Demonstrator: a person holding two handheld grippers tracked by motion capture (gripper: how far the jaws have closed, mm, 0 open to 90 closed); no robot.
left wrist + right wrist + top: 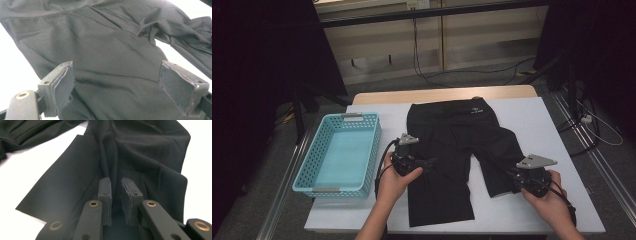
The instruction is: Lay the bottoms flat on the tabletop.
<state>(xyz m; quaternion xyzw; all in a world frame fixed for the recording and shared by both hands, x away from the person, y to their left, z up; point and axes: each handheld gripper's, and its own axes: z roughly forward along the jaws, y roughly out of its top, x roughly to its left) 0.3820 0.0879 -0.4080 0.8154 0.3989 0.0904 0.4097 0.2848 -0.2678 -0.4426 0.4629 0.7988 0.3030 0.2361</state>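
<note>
While the black shorts (462,150) lie spread flat across the middle of the white table (542,115), waistband toward twelve o'clock and legs toward six, both grippers sit at the leg ends. The left gripper (424,162) rests at about nine o'clock of the garment, on the outer edge of its leg, with its fingers (62,85) spread wide over the cloth and gripping nothing. The right gripper (512,176) is at about four o'clock, at the hem of the other leg; its fingers (105,195) stand nearly together with a narrow gap, and a ridge of fabric runs up from between them, though I cannot tell whether the pads truly press on it.

The likely trouble is a weak hold: if the right fingers carry only a thin pinch, the leg could slip free on a lift, and a one-sided pull would drag or bunch the shorts. The right leg's hem lies close to the table edge at five o'clock, so little margin remains there. Open white surface lies at two o'clock; the teal basket (339,150) stands just beside the left hand (394,182) at nine o'clock, limiting sweep that way.
</note>
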